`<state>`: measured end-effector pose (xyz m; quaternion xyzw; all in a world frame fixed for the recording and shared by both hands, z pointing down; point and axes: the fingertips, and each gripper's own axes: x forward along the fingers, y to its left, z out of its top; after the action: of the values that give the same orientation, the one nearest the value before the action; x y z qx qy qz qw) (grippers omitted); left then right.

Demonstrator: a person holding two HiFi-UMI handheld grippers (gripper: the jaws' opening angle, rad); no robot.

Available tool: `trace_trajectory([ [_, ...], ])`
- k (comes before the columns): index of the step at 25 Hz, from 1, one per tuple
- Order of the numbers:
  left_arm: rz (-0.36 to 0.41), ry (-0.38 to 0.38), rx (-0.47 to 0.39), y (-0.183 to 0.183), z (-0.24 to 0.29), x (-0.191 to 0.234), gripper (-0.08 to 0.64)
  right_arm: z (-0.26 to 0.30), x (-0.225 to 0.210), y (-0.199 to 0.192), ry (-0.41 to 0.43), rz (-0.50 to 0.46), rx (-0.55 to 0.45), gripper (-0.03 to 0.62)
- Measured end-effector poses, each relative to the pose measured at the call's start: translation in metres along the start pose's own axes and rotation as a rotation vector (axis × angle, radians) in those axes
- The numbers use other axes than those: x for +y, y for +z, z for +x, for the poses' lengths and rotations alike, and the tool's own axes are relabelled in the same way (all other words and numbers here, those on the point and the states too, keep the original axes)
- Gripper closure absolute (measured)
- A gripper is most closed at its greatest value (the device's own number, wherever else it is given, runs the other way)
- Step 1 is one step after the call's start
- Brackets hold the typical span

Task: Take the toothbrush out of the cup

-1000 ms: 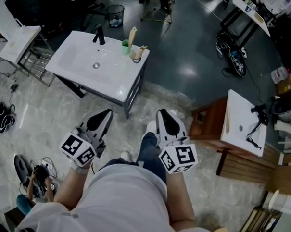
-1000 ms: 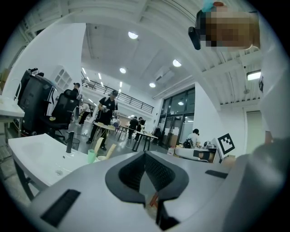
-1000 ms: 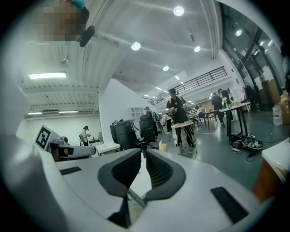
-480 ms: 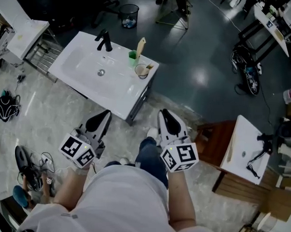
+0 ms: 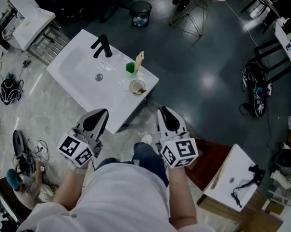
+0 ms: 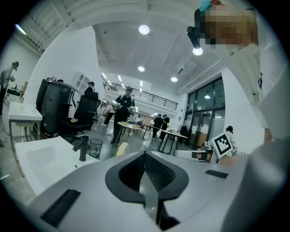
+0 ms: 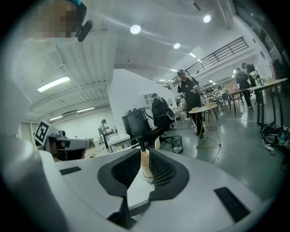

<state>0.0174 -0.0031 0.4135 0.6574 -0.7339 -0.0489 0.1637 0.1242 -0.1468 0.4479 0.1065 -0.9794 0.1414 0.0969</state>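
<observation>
A white sink [image 5: 84,81] stands ahead of me at the upper left, with a black faucet [image 5: 101,45]. Near its right edge a clear glass cup [image 5: 136,87] holds a light wooden toothbrush [image 5: 142,91]. Behind it is a small green cup [image 5: 131,67] with a beige piece [image 5: 139,59] sticking up. Both grippers hang short of the sink, apart from it and empty. My left gripper [image 5: 101,111] is shut, and so is my right gripper [image 5: 163,111]. In the right gripper view the cup [image 7: 148,176] and toothbrush [image 7: 144,160] show straight ahead beyond the shut right gripper [image 7: 144,153]. The left gripper [image 6: 145,155] faces the faucet [image 6: 83,147].
A second white sink unit [image 5: 229,181] on a wooden base stands at the lower right. A waste bin [image 5: 140,13] and a stool frame [image 5: 188,16] sit beyond the sink. Bags [image 5: 9,90] and cables lie on the floor at left. Several people stand in the background [image 6: 122,113].
The sink with its cups has drawn closer to both grippers and slid down in the head view. Both grippers stay shut and empty.
</observation>
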Motion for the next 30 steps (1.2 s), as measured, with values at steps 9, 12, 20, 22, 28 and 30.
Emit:
trace_trajectory([
  [9,-0.011,0.149,-0.015,0.022,0.050,0.009,0.543,0.049,-0.051,0.015,0.175,-0.034,0.089,0.469],
  [12,-0.012,0.181,-0.010,0.023,0.055,0.014,0.543,0.064,-0.051,0.007,0.229,-0.066,0.141,0.424],
  [20,-0.014,0.227,0.001,0.026,0.049,0.033,0.543,0.099,-0.035,-0.043,0.307,-0.214,0.281,0.367],
  [22,-0.014,0.233,0.005,0.026,0.047,0.039,0.543,0.106,-0.031,-0.053,0.317,-0.223,0.298,0.366],
  [28,-0.043,0.267,0.011,0.024,0.036,0.057,0.543,0.131,-0.013,-0.076,0.364,-0.275,0.357,0.362],
  [30,-0.051,0.274,0.018,0.022,0.032,0.059,0.543,0.140,-0.010,-0.082,0.373,-0.290,0.370,0.362],
])
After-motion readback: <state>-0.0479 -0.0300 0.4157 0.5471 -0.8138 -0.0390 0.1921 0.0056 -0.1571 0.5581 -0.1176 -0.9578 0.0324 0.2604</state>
